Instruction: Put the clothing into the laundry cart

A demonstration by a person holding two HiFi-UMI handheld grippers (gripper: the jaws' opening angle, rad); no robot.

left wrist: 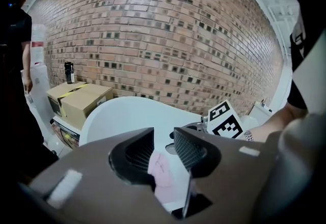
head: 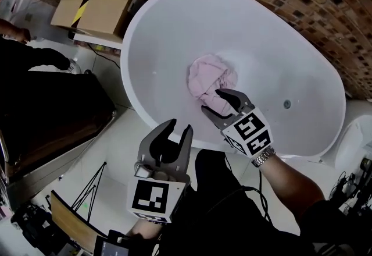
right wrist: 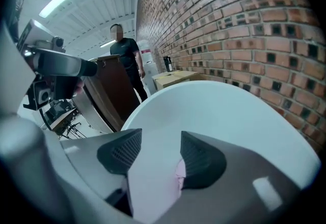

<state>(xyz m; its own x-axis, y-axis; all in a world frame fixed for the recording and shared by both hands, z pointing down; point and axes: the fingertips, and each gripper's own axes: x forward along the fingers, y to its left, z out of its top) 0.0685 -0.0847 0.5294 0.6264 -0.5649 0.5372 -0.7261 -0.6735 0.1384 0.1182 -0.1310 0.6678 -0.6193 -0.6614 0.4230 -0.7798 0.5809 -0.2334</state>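
Outside the near rim of the bathtub (head: 174, 34) the left gripper (head: 178, 127) hangs released and empty, while inside it the right gripper (head: 211, 101) gapes beside the ungrasped pink garment (head: 209, 77) on the tub's floor, so by my reading pickup and carry both remain.

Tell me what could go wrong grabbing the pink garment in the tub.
The pink garment lies bunched. The open right gripper, at its near edge, may pinch only one fold and lose it on lifting. The open left gripper is close to the rim of the bathtub and could strike it.
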